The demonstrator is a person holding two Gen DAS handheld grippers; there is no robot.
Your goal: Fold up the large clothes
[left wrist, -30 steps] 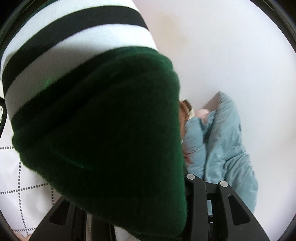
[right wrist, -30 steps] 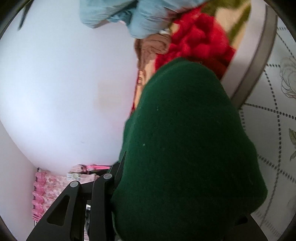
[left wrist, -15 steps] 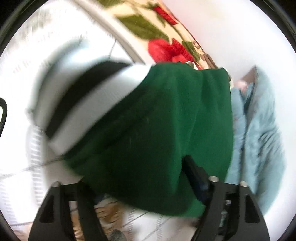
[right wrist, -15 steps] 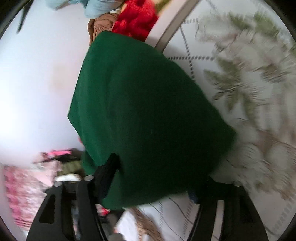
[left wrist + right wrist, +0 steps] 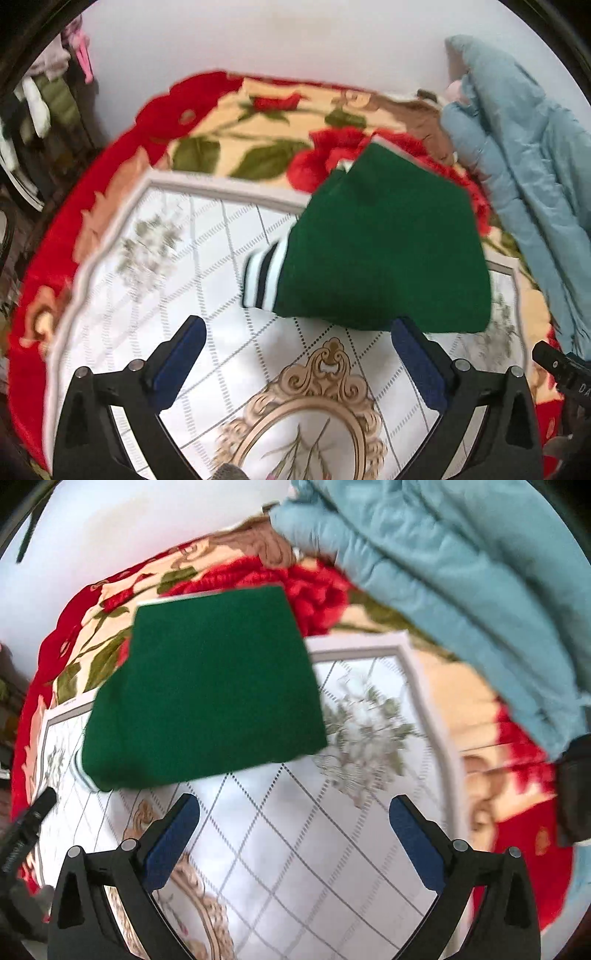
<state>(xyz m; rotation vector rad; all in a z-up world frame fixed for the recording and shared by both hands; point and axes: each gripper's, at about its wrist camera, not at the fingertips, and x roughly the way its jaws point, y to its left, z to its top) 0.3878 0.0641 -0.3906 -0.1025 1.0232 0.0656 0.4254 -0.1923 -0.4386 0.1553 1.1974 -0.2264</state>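
A dark green garment (image 5: 384,243) lies folded in a compact block on the white patterned cloth (image 5: 155,288). Its white and black striped cuff (image 5: 264,277) sticks out at its left side. It also shows in the right wrist view (image 5: 207,694), at the far left of the cloth (image 5: 314,849). My left gripper (image 5: 295,328) is open and empty, just in front of the garment's near edge. My right gripper (image 5: 293,805) is open and empty, a little in front of the garment and to its right.
A red and cream floral blanket (image 5: 240,122) lies under the white cloth. A light blue padded jacket (image 5: 528,166) is heaped at the right, also in the right wrist view (image 5: 461,565). A white wall (image 5: 258,40) stands behind. Hanging clothes (image 5: 40,96) are at far left.
Both grippers let go of the green garment and drew back. The garment, held up close to the cameras a second ago, now lies folded on the white cloth.
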